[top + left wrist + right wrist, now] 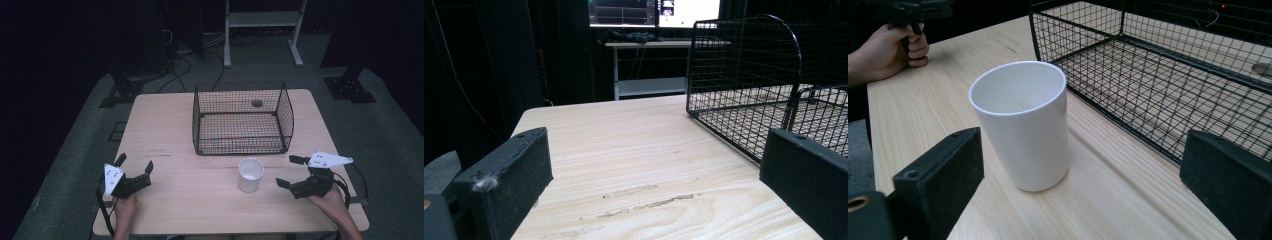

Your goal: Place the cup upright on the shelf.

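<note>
White cup (1020, 125) stands upright, plain, empty, smooth-walled.

Glossy smooth white cup (1020, 125), black wire-mesh metal basket (242, 120), pale matt wood-grain table (165, 125)

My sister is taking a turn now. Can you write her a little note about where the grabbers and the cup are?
Left gripper: open, holding nothing, at the table's near left.
Right gripper: open, holding nothing, jaws pointing at the white cup but not touching it.
The cup stands upright in front of the wire basket, outside it. The basket has nothing in it.
Done: nothing gripped yet.
Left, probably: grip the cup with the right gripper and set it in the basket.
</note>
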Motion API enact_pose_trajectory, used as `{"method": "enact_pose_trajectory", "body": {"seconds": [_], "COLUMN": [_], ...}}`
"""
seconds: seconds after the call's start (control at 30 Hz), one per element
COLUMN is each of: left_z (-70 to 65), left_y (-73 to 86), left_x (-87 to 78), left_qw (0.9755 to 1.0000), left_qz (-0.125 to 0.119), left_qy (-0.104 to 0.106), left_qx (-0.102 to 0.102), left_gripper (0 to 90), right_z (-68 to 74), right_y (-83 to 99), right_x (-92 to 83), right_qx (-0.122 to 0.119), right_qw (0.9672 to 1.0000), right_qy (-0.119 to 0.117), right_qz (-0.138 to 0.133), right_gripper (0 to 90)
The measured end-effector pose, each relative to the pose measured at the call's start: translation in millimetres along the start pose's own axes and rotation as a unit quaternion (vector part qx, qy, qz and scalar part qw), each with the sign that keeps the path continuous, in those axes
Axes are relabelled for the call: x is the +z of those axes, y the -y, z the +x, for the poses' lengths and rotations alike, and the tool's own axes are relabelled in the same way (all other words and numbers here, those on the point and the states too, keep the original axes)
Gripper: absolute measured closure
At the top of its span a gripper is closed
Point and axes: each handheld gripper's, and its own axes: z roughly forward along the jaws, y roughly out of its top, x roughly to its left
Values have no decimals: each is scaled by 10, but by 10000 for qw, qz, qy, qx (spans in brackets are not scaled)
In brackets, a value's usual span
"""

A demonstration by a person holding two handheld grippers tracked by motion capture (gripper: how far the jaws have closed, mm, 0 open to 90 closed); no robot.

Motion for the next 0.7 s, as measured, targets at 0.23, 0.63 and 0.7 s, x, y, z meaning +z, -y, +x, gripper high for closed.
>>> {"method": "enact_pose_trajectory", "body": {"seconds": [0.23, 0.63, 0.7], "left_z": [2, 5, 4], "left_y": [0, 0, 1], "left_x": [-1, -1, -1], "left_qw": [10000, 10000, 10000], "left_qz": [-3, -11, -10], "left_qy": [1, 7, 7], "left_qx": [-6, -15, -14], "left_gripper": [0, 0, 0], "right_z": [81, 205, 214], "right_y": [-57, -132, -137], "right_x": [88, 282, 318], "right_qx": [-76, -216, -213], "right_qw": [9999, 9988, 9986], "right_qy": [-142, -393, -413], "right_qz": [53, 211, 237], "right_gripper": [28, 25, 25]}}
